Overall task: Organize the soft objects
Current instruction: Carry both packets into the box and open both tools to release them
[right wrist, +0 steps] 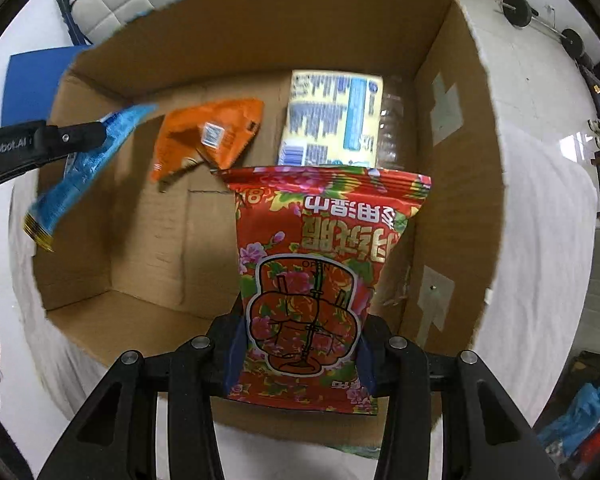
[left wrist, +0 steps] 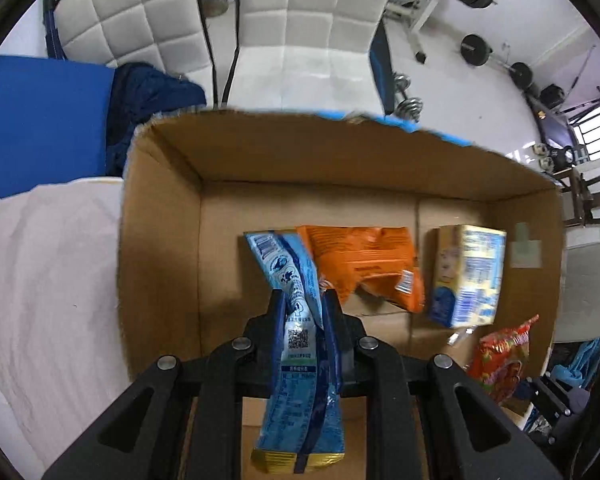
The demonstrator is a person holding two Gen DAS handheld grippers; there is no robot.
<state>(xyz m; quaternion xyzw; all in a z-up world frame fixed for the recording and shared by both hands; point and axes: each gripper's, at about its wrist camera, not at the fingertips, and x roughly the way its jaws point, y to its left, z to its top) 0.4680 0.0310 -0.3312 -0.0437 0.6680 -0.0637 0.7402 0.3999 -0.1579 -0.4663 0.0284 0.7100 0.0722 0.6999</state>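
Note:
My left gripper (left wrist: 303, 300) is shut on a blue packet (left wrist: 296, 344) with a gold end, held over the open cardboard box (left wrist: 160, 240). The packet also shows in the right wrist view (right wrist: 88, 168), held by the left gripper (right wrist: 100, 134). My right gripper (right wrist: 300, 344) is shut on a red floral packet (right wrist: 312, 264), held above the box (right wrist: 452, 184); it also shows in the left wrist view (left wrist: 504, 360). On the box floor lie an orange packet (left wrist: 364, 260) (right wrist: 212, 136) and a yellow-blue pack (left wrist: 468, 276) (right wrist: 336, 120).
The box stands on a surface covered in white cloth (left wrist: 48, 280) (right wrist: 540, 240). White padded chairs (left wrist: 300, 32) stand beyond it, with a blue mat (left wrist: 40, 120) and dark cloth at left. Weights (left wrist: 476, 48) lie on the floor at right.

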